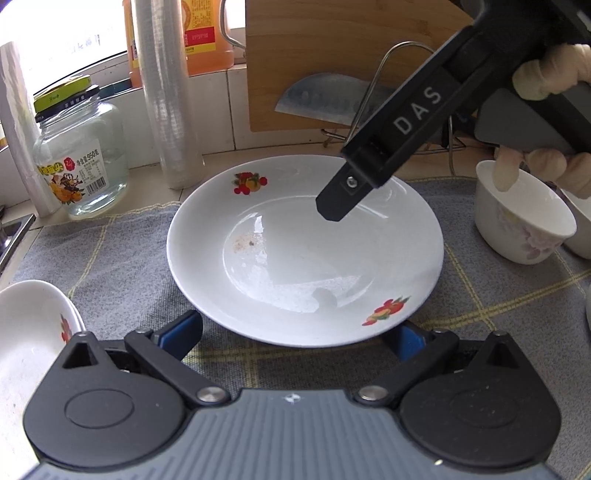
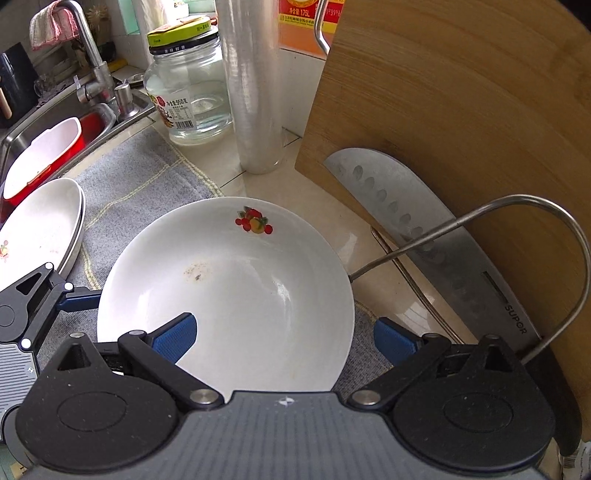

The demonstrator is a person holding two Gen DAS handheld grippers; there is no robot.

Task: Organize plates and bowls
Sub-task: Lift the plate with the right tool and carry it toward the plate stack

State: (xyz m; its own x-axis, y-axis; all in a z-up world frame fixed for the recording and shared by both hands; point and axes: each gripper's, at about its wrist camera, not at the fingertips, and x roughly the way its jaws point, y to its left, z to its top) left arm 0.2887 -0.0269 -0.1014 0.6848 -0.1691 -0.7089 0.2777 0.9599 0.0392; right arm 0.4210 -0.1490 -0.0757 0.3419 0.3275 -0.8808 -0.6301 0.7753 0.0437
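Note:
A white plate with fruit decals point(image 1: 303, 251) lies on a grey checked cloth point(image 1: 122, 258). My left gripper point(image 1: 293, 336) is open at its near rim, which covers the tips of the blue pads point(image 1: 181, 332). My right gripper point(image 2: 284, 341) is open too. Its left pad point(image 2: 173, 338) hangs over the plate point(image 2: 229, 295) and its right pad sits outside the rim. In the left wrist view, a finger of the right gripper point(image 1: 369, 166) slants down over the plate's far side, held by a gloved hand point(image 1: 546, 74). More white plates point(image 2: 40, 229) are stacked on the left. White bowls point(image 1: 517, 214) stand on the right.
A glass jar point(image 2: 188, 88), a roll of plastic film point(image 2: 255, 92) and an oil bottle point(image 1: 207, 33) line the back wall. A wooden cutting board point(image 2: 461, 110) and a cleaver point(image 2: 406, 221) lean in a wire rack point(image 2: 546, 206). The sink point(image 2: 55, 122) with its tap is far left.

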